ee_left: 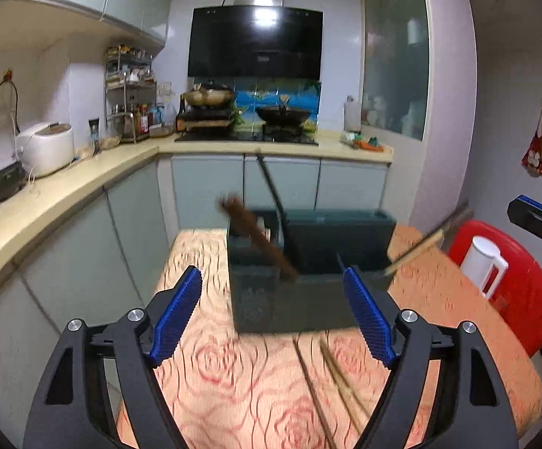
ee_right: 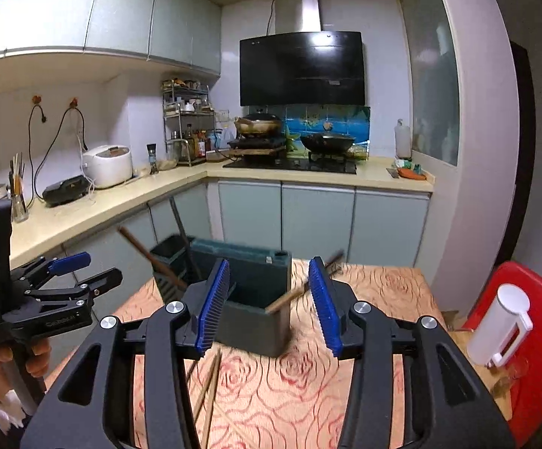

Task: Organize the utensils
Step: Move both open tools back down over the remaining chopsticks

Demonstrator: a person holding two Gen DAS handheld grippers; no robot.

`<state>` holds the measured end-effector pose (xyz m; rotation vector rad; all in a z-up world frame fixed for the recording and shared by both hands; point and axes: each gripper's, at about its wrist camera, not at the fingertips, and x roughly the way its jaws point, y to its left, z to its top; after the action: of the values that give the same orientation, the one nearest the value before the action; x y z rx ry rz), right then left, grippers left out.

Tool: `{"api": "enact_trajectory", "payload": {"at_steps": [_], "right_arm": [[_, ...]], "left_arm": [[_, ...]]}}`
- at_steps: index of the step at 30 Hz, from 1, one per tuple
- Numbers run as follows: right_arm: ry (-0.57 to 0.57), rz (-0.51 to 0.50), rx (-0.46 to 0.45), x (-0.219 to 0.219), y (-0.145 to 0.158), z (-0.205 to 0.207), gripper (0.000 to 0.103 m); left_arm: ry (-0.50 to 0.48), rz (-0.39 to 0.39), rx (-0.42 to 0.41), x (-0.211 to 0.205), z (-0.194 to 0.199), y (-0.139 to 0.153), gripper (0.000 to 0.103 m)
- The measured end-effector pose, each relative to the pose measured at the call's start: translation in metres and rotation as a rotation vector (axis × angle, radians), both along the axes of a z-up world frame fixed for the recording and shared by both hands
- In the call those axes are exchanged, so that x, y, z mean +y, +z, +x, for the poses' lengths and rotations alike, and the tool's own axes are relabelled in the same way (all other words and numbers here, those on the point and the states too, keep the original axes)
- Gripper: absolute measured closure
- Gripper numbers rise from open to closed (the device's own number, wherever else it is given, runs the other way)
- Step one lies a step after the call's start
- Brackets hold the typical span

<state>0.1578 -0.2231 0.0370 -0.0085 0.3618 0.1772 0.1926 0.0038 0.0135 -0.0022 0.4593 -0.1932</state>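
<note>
A dark green utensil holder [ee_left: 301, 292] stands on the rose-patterned table. A brown wooden handle [ee_left: 256, 239] and a thin black handle [ee_left: 271, 187] lean out of its left part, and a pale wooden stick [ee_left: 413, 252] leans out to the right. Loose chopsticks [ee_left: 331, 374] lie on the cloth in front. My left gripper [ee_left: 273, 314] is open just short of the holder, with nothing between its pads. In the right wrist view my right gripper [ee_right: 269, 307] is open before the holder [ee_right: 252, 321], the pale stick [ee_right: 293, 293] showing beyond its gap, untouched. Chopsticks [ee_right: 207, 393] lie below.
A red plastic stool [ee_right: 533, 374] with a white jug [ee_right: 499, 329] stands right of the table. A hand [ee_right: 35, 355] holds the left gripper [ee_right: 100, 267] at left. The L-shaped counter [ee_right: 121, 202] with a rice cooker [ee_right: 106, 164] and a stove with woks runs behind.
</note>
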Motion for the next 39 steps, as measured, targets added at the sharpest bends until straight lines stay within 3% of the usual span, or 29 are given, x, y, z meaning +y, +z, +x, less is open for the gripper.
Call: {"api": "enact_trajectory", "payload": {"at_steps": [11,22,24,28,39], "right_arm": [[-0.033,-0.009,0.072,-0.002,-0.062,-0.03,0.059],[-0.062,-0.002,0.128,-0.003,-0.099,-0.045,0.058],[-0.07,0.002,0.138,-0.004,-0.106,-0.047,0.052],[-0.077,0.004,0.165,-0.004,-0.122,-0.052,0.051],[-0.074,0.005,0.254,-0.01,-0.155,-0.065,0.052]], "left_arm": [[0.019,0.056,0.094,0.002,-0.033,-0.065,0.026],[0.019,0.058,0.128,0.005,-0.052,-0.094,0.026],[0.021,0.044,0.144,0.007,-0.054,-0.1,0.026],[0.013,0.038,0.18,0.009,-0.058,-0.114,0.026],[-0.08,0.072,0.239,-0.012,-0.081,-0.137,0.026]]}}
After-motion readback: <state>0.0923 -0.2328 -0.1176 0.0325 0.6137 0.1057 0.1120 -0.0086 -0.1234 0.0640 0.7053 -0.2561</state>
